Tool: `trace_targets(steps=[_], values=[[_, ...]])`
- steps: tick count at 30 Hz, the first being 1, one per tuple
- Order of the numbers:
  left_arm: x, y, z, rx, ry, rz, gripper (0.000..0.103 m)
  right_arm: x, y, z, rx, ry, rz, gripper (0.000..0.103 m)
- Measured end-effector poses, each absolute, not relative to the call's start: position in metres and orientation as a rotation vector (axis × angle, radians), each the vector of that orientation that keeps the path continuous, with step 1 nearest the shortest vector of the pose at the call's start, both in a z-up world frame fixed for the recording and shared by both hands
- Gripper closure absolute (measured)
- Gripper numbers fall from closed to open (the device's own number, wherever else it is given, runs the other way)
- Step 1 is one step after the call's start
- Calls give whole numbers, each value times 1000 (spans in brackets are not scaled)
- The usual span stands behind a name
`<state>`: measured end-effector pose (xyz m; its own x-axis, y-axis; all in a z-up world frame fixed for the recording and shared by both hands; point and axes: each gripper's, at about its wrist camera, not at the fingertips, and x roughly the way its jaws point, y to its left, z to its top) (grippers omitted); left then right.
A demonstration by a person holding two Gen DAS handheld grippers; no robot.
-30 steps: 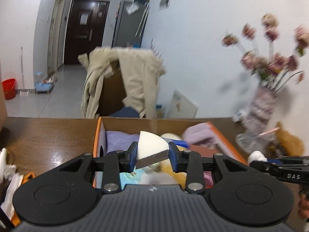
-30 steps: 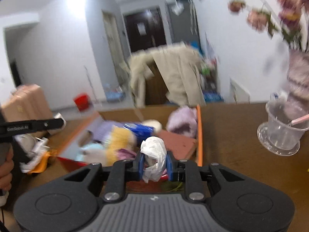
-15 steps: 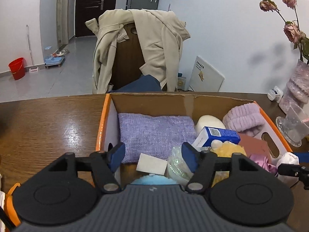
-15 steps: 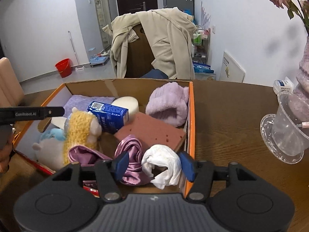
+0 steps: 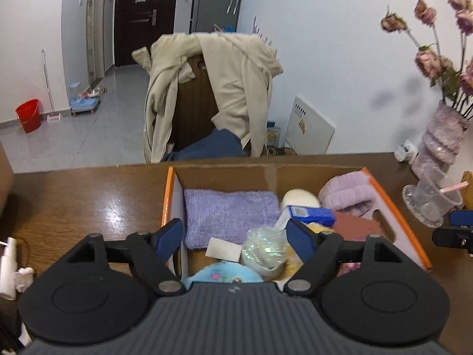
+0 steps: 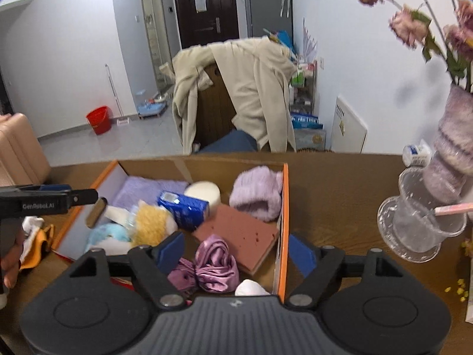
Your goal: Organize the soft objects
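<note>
A cardboard box with an orange rim (image 5: 168, 195) (image 6: 285, 207) sits on the brown table, holding soft things. My left gripper (image 5: 235, 236) hovers over its near left end, jaws opening and pressing on nothing. Below it lie a white sponge piece (image 5: 222, 251), a shiny plastic ball (image 5: 263, 250) and a blue plush (image 5: 221, 275). My right gripper (image 6: 236, 251) hangs over the near right corner, jaws also opening and empty. A purple satin cloth (image 6: 212, 263) and a white crumpled bag (image 6: 251, 287) lie beneath it. Farther in are a purple knitted cloth (image 5: 230, 213), a blue carton (image 6: 183, 210) and a lilac fluffy band (image 6: 257, 195).
A clear plastic cup (image 6: 425, 224) and a vase of dried pink flowers (image 6: 452, 153) stand on the table right of the box. White and orange cloths (image 6: 38, 236) lie to its left. A chair draped with a beige coat (image 5: 218, 88) stands behind the table.
Both grippers have gone from shut to open. The left has let go of the white sponge piece and the right of the white crumpled bag; both now lie in the box. Both hands drew back.
</note>
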<state>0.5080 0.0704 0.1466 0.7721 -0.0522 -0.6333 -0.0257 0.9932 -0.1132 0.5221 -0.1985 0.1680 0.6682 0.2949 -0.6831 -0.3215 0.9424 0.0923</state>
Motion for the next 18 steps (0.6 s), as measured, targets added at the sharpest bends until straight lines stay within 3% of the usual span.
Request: trace_targets(steps=[8,13,18], values=[[444,51,207,-85,590,-33,20,469,-206,218,-32,668,337,21],[392,44,227,-94,487,-16,8,428,-213,235,-1,557,339,9],[331,35,217,-84,301,25,0,378,-218,227,9,436,358,4]])
